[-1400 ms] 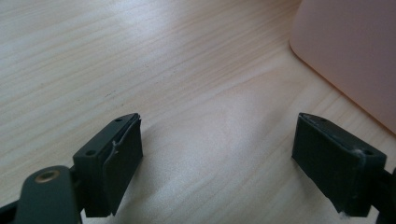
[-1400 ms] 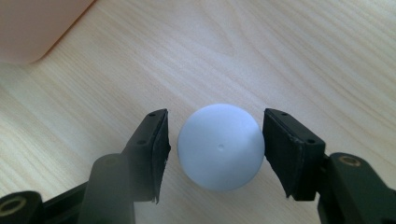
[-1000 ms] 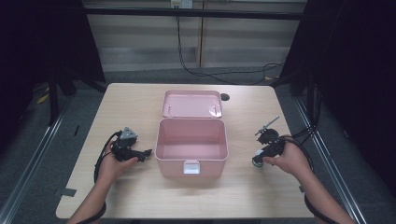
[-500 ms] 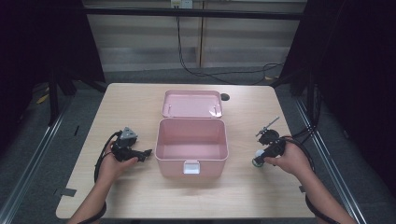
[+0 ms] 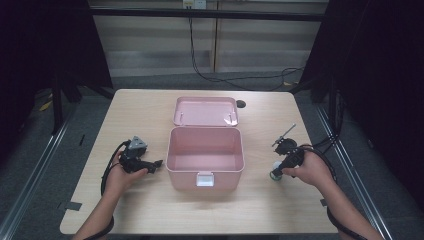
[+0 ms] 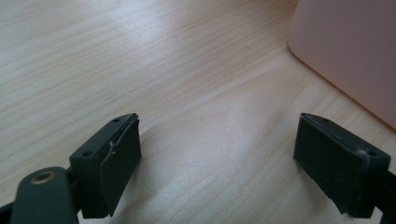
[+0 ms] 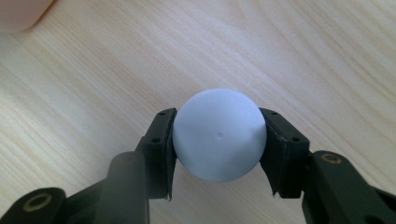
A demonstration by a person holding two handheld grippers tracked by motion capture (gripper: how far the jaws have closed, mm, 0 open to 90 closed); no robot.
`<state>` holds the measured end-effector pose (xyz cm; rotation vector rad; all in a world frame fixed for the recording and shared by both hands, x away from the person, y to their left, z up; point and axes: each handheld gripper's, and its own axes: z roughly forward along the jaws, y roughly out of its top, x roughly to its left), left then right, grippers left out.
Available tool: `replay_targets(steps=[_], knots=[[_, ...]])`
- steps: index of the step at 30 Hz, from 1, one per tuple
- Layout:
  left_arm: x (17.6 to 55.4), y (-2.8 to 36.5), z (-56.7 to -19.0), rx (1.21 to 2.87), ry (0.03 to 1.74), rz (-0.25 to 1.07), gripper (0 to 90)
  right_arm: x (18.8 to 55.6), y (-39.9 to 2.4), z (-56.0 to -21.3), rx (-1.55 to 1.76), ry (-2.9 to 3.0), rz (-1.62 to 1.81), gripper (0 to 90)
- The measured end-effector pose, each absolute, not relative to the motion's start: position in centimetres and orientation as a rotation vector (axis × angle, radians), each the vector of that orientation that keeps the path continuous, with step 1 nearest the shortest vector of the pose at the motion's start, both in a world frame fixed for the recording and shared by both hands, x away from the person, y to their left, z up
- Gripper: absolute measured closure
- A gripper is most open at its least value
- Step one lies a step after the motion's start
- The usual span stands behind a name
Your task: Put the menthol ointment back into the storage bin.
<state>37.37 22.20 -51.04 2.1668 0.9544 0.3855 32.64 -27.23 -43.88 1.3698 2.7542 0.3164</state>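
R hand-held gripper [image 7: 219,154] clamping pale blue ball [image 7: 218,134] (jaws just closing), pink box [image 5: 205,159] open

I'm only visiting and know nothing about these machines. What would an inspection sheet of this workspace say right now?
Surface: light wooden table, bare around the work.
Job's things: pale blue ball on the table at the right; open pink box in the middle, inside looks bare, lid laid back behind it.
Clutter: nothing seen.
Grippers: right gripper has just been closing, its jaws pressing both sides of the ball; left gripper open, nothing between its jaws, beside the box.
Cables: a black cable loops from the left gripper; another trails from the right.
Surroundings: dark curtains, grey floor, wall cables behind.
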Motion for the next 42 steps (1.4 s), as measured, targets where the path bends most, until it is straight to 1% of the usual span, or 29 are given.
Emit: replay_targets(steps=[12,42], knots=[[37.4,22.2,-51.0,2.166,0.955,0.385,14.4,32.8,-26.7,-42.3,1.371,2.773,0.333,51.1],[37.4,22.2,-51.1,2.161,0.958,0.382,14.3,33.9,-24.9,-37.1,1.268,2.833,0.223,51.1]])
